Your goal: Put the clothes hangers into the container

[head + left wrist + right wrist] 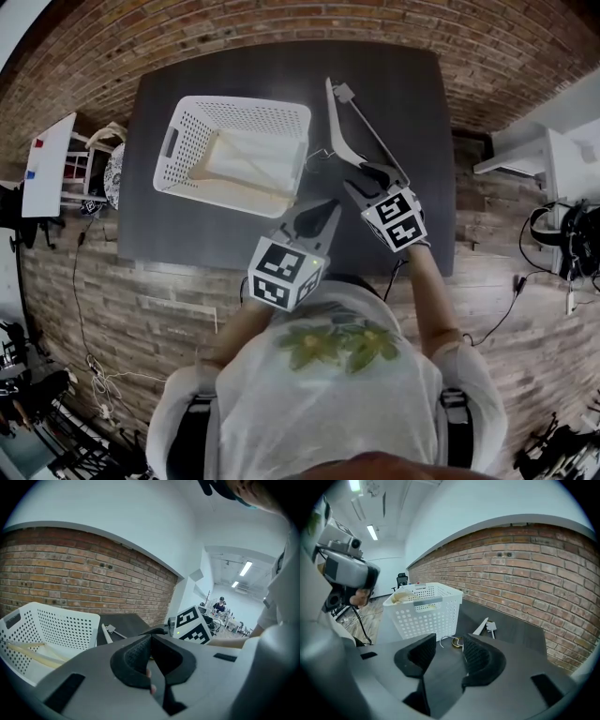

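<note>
Step in hand: approach to the hanger (336,122), a slim white frame with a wire hook, lying flat on the dark matt bench (394,84) just beside the perforated white basket (244,103), which already holds pale wooden hangers (239,159). The right hand-held gripper (449,644) stands wide open and empty, facing the hook end; the left hand-held gripper (151,641) is closed on nothing. Judged next: set the ribbed pads astride the thin arm, close, and lift it over the rim.

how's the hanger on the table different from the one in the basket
The table hanger is white and lies on the dark table beside the basket; the basket hanger is tan and already inside it. The table hanger sits ahead of the right gripper; the basket hanger is away from it.
</note>
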`<state>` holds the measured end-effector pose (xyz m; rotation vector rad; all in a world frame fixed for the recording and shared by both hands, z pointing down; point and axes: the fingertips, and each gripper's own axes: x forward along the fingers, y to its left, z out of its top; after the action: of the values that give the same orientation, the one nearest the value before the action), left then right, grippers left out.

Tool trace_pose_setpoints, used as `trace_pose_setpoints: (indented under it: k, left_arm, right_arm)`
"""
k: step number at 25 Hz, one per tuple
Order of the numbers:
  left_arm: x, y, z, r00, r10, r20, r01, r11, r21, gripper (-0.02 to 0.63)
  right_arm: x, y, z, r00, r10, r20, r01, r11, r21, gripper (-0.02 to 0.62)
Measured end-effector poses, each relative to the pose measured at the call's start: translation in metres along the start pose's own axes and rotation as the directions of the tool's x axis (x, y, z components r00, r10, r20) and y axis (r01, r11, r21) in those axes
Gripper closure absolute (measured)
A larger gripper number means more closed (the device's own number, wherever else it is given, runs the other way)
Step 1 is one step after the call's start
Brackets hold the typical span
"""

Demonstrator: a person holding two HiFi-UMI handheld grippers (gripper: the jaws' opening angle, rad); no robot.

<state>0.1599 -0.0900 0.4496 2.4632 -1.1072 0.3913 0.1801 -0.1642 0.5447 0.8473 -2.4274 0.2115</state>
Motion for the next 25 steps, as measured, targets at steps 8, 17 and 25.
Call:
trace_pose_setpoints:
  k: [8,17,25]
  left_arm:
    - [0.019,0.009,0.006,1.0,-0.019,-0.021,0.018,0.999,-0.045,0.577]
    - [0.039,0.012,0.004,0.997,-0.05,-0.06,0.045,0.995,-0.093,0.577]
    - [0.047,0.013,0.002,0.995,-0.066,-0.07,0.058,0.992,-0.11,0.577]
  right_arm:
    - [0.027,-0.025,-0.024,0.999,-0.001,-0.047,0.001,1.0,-0.001,0.422]
    - [0.056,-0.044,-0.046,0.993,0.026,-0.119,-0.025,1.0,0.011,0.422]
    - [0.087,-0.05,-0.076,0.977,0.043,-0.207,-0.047,0.999,-0.016,0.422]
